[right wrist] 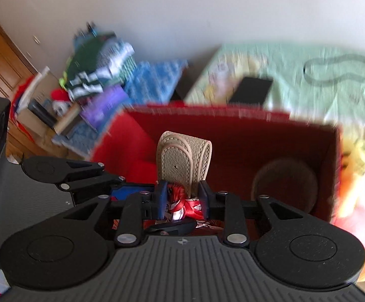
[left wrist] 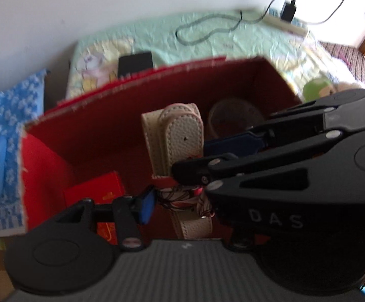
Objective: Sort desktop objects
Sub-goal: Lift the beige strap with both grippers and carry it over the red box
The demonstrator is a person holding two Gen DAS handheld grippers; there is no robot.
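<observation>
A beige leather strap (left wrist: 179, 136) with a red patterned scarf (left wrist: 179, 197) tied round it hangs over the open red box (left wrist: 86, 130). My right gripper (right wrist: 183, 198) is shut on the scarf (right wrist: 186, 205), with the strap (right wrist: 182, 158) standing up between its blue pads. In the left wrist view the right gripper (left wrist: 200, 173) comes in from the right. My left gripper's one visible blue pad (left wrist: 145, 207) sits left of the scarf; its other finger is hidden behind the right gripper.
Inside the box lie a small red box (left wrist: 94, 193) and a round brownish thing (left wrist: 232, 118). Behind it a green sheet (left wrist: 207, 42) carries a black case (left wrist: 134, 63), a cable and a power strip (left wrist: 285, 22). Clothes and blue cloth (right wrist: 154, 78) lie left.
</observation>
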